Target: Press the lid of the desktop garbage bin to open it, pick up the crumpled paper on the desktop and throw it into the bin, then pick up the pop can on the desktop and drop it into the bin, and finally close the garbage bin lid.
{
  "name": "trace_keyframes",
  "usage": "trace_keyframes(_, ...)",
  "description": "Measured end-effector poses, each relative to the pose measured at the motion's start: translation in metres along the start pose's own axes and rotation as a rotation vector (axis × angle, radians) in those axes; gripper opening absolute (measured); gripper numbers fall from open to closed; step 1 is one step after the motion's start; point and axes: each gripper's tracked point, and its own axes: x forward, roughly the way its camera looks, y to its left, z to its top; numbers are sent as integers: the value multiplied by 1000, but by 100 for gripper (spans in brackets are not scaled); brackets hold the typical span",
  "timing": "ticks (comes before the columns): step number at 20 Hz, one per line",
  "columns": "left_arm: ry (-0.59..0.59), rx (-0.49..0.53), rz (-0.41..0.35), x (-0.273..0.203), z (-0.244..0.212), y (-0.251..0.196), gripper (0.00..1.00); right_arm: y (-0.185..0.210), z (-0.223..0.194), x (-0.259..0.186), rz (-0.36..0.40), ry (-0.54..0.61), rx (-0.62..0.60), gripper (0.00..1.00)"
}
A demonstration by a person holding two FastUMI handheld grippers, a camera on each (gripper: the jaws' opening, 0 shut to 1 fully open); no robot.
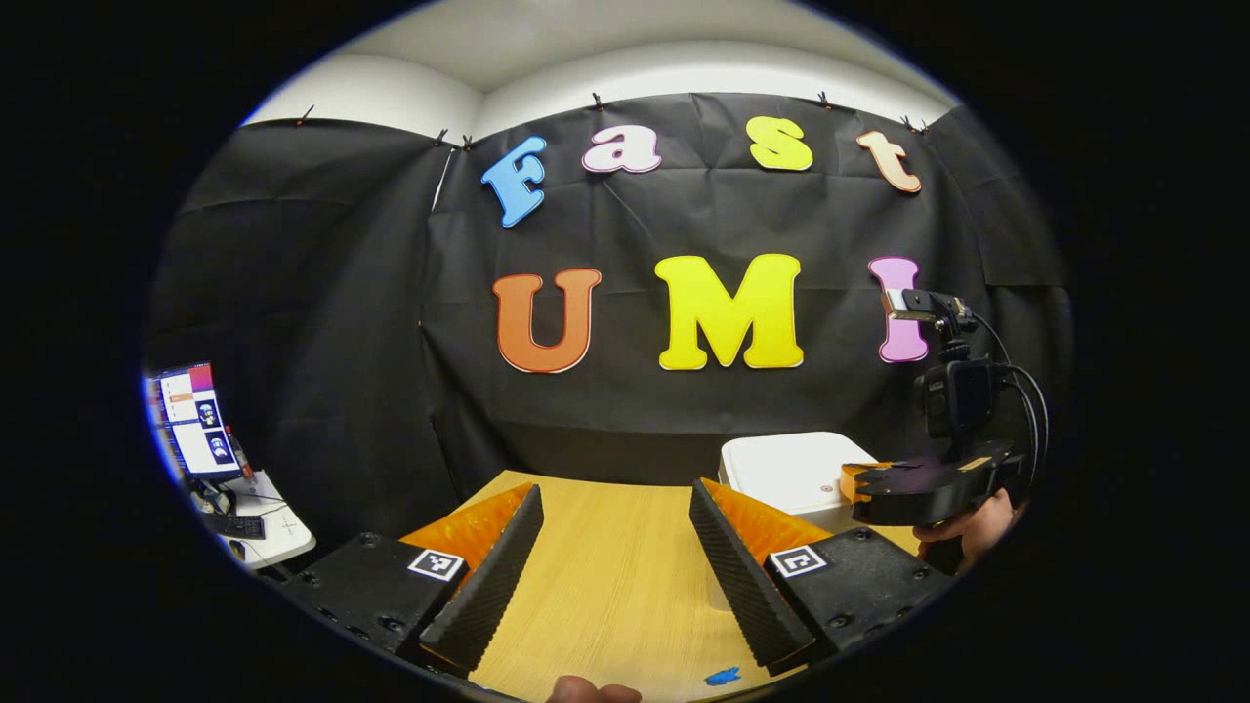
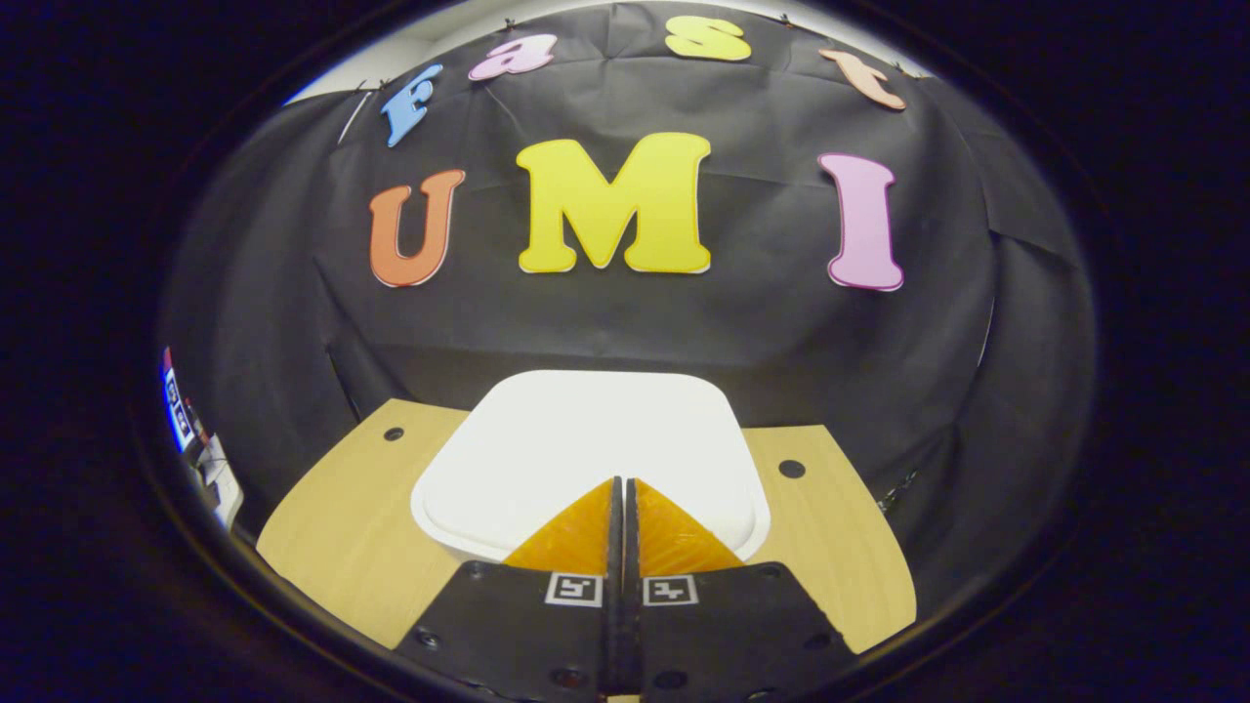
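The garbage bin [image 2: 586, 459] stands on the tabletop [image 1: 605, 557] near the booth wall, lid down. The right tool [image 2: 617, 488] is fully closed, empty, with its tips over the lid's near edge. The left tool [image 1: 615, 547] is spread wide, empty, left of the bin.

Smooth plastic lid [image 2: 586, 439] – wood-grain desktop [image 1: 605, 566]

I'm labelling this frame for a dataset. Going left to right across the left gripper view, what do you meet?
Monitor on a side desk → left gripper over the wooden table → white bin lid → right gripper, in a hand.
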Motion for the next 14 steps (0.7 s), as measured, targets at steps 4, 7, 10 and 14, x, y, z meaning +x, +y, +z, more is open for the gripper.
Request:
trace_keyframes(4, -9, -4, -17, -2, 2, -5, 97, -9, 22, -14, -7, -50, -6, 35)
trace_keyframes(7, 2, -8, -35, -2, -2, -9, 98, -15, 51, -36, -6, -147, 24, 80)
trace_keyframes(10, -13, -7, -57, -2, -1, -16, 98, -14, 64, -53, -5, -211, 15, 92)
trace_keyframes(14, -1, -16, -93, -1, -6, -29, 98, -10, 67, -77, 12, -273, -20, 96)
